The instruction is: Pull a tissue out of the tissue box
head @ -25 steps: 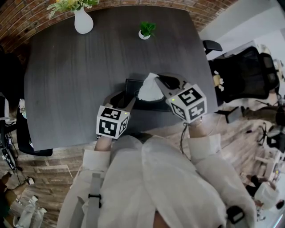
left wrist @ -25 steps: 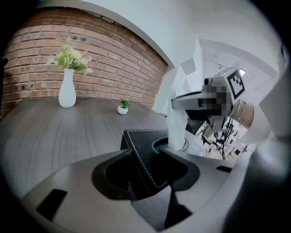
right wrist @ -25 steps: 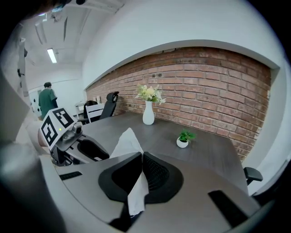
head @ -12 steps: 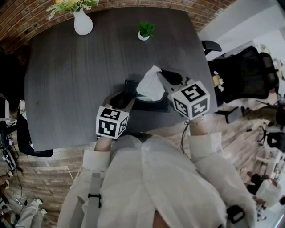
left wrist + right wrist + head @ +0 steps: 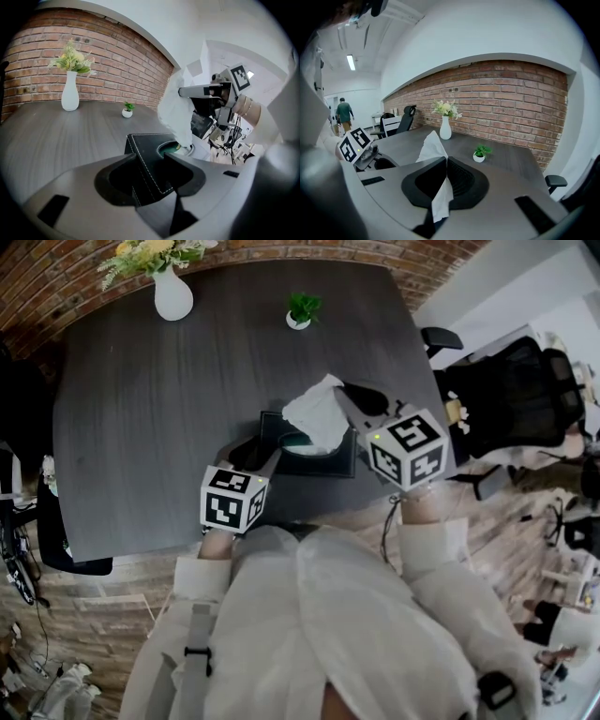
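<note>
A black tissue box (image 5: 323, 463) lies near the front edge of the dark table (image 5: 159, 409). Its near corner (image 5: 145, 145) sits between the jaws of my left gripper (image 5: 262, 454), which is shut on it (image 5: 150, 157). A white tissue (image 5: 314, 413) stands up out of the box's oval slot. My right gripper (image 5: 345, 395) is shut on the tissue's top, above the box. In the right gripper view the tissue (image 5: 432, 146) is pinched between the closed jaws (image 5: 444, 160), with a strip hanging below. The left gripper view shows the tissue (image 5: 176, 112) stretched up from the slot.
At the table's far side stand a white vase with flowers (image 5: 173, 294) and a small potted plant (image 5: 300, 310). A black office chair (image 5: 511, 395) is off the table's right edge. A person (image 5: 344, 112) walks in the far background.
My right gripper has risen and drifted toward the table's far side with the tissue, drawing more of it out of the box. The left gripper and the box have stayed put.
</note>
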`<action>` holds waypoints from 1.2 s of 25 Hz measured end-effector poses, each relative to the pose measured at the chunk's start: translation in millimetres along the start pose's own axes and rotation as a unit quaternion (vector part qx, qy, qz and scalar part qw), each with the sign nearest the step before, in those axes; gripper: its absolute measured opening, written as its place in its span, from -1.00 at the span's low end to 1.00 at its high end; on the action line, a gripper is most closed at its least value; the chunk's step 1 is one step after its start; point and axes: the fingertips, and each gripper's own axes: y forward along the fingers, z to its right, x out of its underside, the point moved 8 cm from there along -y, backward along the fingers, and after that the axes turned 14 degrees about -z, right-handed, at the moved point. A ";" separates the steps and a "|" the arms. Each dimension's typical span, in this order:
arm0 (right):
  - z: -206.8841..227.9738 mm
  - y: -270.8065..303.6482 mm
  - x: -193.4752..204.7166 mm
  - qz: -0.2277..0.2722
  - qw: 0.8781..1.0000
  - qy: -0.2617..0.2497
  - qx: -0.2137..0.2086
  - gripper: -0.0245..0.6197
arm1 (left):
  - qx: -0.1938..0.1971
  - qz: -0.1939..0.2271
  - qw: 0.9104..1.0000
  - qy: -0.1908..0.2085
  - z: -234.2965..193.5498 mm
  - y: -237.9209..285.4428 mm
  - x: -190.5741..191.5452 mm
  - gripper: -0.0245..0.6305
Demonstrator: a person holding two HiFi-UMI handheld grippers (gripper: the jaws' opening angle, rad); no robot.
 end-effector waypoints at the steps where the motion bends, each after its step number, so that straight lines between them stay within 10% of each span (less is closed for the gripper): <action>1: 0.6 -1.6 -0.4 0.003 1.000 0.004 -0.001 -0.89 | -0.001 -0.001 1.000 0.001 -0.1 -0.2 -0.1 -0.41; 16: 9.7 -20.0 3.5 0.042 0.998 0.045 0.003 -0.89 | -0.004 -0.011 1.000 -0.001 -4.0 -2.6 -2.7 -0.41; 30: 15.9 -42.2 11.2 0.094 0.990 0.097 0.027 -0.89 | 0.011 0.069 0.997 0.024 -1.1 -29.4 -48.7 -0.41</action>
